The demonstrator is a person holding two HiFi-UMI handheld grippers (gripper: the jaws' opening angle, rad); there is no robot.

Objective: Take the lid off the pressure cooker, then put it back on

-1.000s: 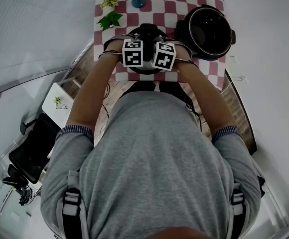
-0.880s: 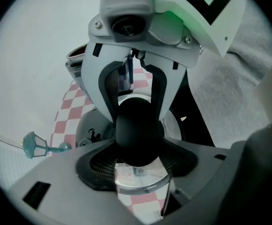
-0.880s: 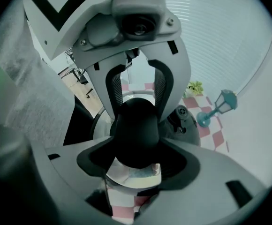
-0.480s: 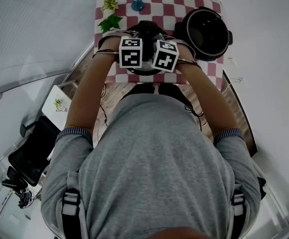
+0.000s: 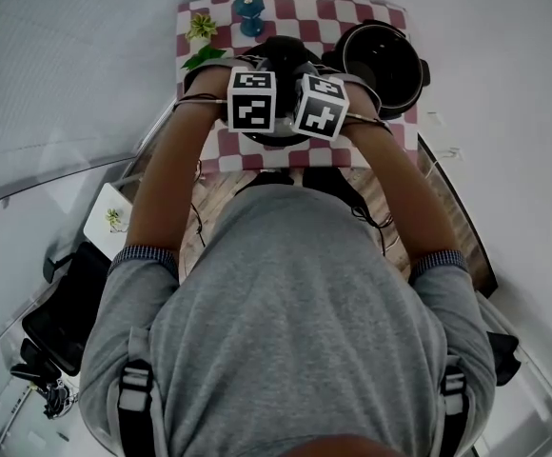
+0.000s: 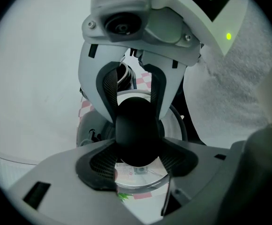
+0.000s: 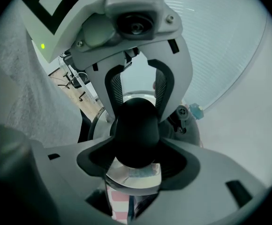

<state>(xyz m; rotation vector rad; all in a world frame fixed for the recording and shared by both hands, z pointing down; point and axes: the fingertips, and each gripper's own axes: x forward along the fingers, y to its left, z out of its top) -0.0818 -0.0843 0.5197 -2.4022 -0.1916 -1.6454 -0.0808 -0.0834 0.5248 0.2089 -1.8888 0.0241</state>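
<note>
The pressure cooker lid, round and metal, hangs in the air over the checkered table, held by its long black handle. My left gripper is shut on one end of that handle, and my right gripper is shut on the other end. They face each other, so each shows in the other's view. In the head view the two marker cubes, left and right, sit side by side over the lid. The black cooker pot stands uncovered at the table's right.
The red-and-white checkered table also carries a blue vase, a small flower and green leaves at its far left. On the floor to the left stand a small white side table and a dark chair.
Both grippers have risen together with the lid held between them, so the cubes look larger and nearer. The pot has stayed in place on the table.
</note>
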